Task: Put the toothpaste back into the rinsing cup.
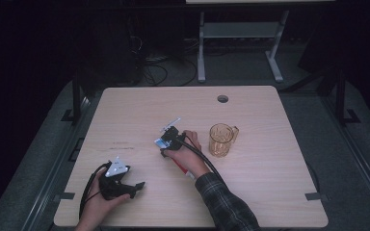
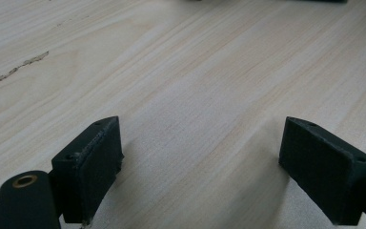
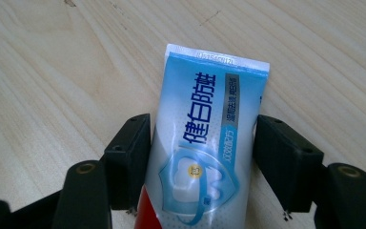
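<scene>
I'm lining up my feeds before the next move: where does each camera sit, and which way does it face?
High view: above the person's side, looking forward and down on the table; both forearms, left gripper, right gripper, glass mug.
Left gripper view: rides the left gripper, looking along open jaws at bare table.
Right gripper view: rides the right gripper, jaws around a toothpaste tube.
Shared: high and right gripper views both show the tube.

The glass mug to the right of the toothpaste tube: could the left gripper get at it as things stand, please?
Probably not directly: the right gripper, shut on the toothpaste tube, and the right hand lie between the open left gripper and the mug.
</scene>
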`<state>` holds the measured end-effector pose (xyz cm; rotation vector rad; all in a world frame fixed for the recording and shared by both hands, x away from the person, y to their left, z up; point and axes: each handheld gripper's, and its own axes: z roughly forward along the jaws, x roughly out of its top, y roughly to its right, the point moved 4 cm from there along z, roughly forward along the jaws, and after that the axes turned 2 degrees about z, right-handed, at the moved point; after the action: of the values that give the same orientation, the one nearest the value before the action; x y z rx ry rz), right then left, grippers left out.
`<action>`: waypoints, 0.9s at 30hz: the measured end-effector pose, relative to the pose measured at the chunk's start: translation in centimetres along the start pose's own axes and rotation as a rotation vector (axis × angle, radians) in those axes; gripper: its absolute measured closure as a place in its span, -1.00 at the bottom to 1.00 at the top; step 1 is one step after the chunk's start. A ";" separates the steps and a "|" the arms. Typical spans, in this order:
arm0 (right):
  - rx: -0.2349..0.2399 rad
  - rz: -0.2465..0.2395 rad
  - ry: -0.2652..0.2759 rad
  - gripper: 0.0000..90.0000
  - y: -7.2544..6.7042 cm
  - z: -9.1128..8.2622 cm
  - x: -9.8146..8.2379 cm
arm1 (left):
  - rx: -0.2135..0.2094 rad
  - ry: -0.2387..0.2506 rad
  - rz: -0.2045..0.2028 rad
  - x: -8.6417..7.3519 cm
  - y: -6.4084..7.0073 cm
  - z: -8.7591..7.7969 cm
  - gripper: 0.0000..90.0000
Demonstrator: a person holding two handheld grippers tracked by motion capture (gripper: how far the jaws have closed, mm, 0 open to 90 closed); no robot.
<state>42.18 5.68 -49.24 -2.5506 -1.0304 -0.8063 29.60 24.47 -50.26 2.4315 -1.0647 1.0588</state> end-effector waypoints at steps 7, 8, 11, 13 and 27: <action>-0.007 0.006 -0.001 -0.07 0.0 0.0 0.1 | 0.000 0.000 0.000 0.0 0.0 0.0 -0.70; -0.008 0.007 -0.007 -0.02 -0.1 -0.1 0.1 | 0.000 0.000 0.000 0.0 0.0 0.0 -0.70; -0.006 0.014 -0.023 0.14 -0.4 -0.1 0.3 | 0.000 0.000 0.000 0.0 0.0 0.0 -0.70; -0.009 0.015 -0.030 0.19 -0.5 -0.2 0.4 | 0.000 0.000 0.000 0.0 0.0 0.0 -0.70; 0.027 0.065 -0.022 0.59 -0.1 -1.2 0.7 | 0.000 -0.001 0.002 0.0 0.0 0.0 -0.70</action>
<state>42.05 5.62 -47.90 -2.5617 -0.9533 -0.7441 29.61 24.49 -50.26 2.4323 -1.0672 1.0578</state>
